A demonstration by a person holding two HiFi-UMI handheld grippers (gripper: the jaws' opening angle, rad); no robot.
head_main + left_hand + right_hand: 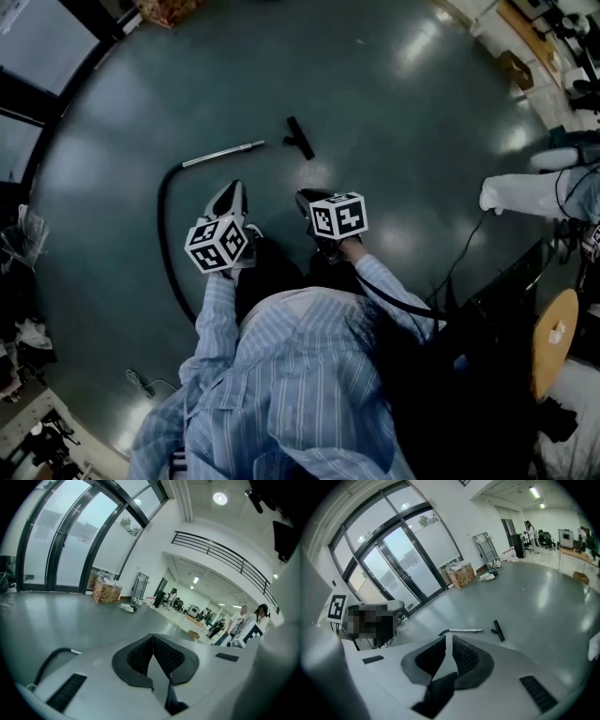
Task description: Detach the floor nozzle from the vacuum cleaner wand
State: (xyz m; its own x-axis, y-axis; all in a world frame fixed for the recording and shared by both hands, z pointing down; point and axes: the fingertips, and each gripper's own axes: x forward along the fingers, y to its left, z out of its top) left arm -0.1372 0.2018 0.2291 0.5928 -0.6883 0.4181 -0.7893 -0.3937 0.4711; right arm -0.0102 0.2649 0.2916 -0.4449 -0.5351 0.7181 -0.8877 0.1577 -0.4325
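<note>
- A glossy grey-green floor [394,103] mirrors the ceiling lights.
- Tall glass doors [401,559] in dark frames line one wall.
- A patterned box [461,576] stands near the doors, with a metal trolley [483,545] further along.
- A dark railing [220,550] edges an upper level.
- A round wooden stool top [553,342] sits at the head view's right edge.
- Two people [241,620] stand far off.

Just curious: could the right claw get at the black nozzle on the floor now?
Probably yes: only bare floor lies between the right claw and the nozzle, though the claw is nearly shut and must open first.
</note>
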